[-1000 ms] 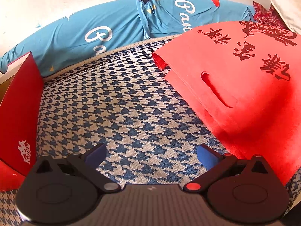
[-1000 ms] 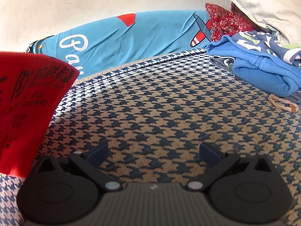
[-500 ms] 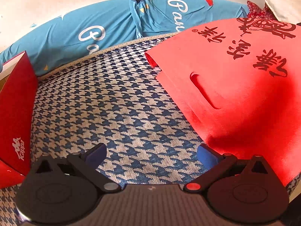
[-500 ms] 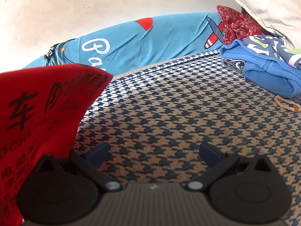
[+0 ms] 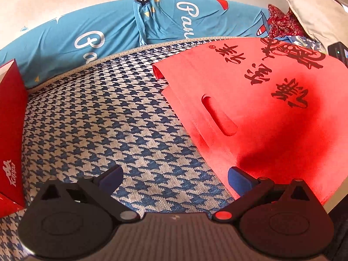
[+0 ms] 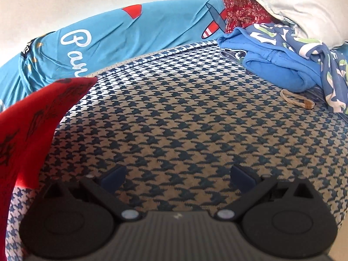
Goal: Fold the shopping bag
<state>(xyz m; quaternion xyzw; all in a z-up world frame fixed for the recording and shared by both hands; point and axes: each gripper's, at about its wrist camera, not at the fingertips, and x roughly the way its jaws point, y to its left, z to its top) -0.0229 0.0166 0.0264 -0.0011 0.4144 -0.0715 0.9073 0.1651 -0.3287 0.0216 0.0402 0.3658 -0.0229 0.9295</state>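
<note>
One red shopping bag (image 5: 261,113) lies flat on the houndstooth bed cover (image 5: 104,119), filling the right half of the left wrist view; it shows one cut-out handle slot (image 5: 218,117) and several black printed characters; its near edge lies just beside the right finger of the left gripper (image 5: 175,177), whose two blue-tipped fingers stand wide apart with nothing between them but the patterned cover. In the right wrist view the same bag (image 6: 32,126) shows as one red corner at the left edge, close to the camera; whether that corner is raised off the cover cannot be told. The right gripper (image 6: 177,177) is likewise spread wide, its two fingers over bare cover and gripping nothing; the bag sits to its left, apart from the fingers.

Along the far side runs one long light-blue cushion (image 5: 108,34) with white lettering, against a pale wall. At the left edge of the left wrist view stands one dark red box (image 5: 10,130) with a white logo. To the right lie one pale pillow (image 6: 304,6), one red patterned cloth (image 6: 241,10), one heap of blue clothes (image 6: 280,63), and one tan elastic loop (image 6: 296,101) on the cover beside the heap.
</note>
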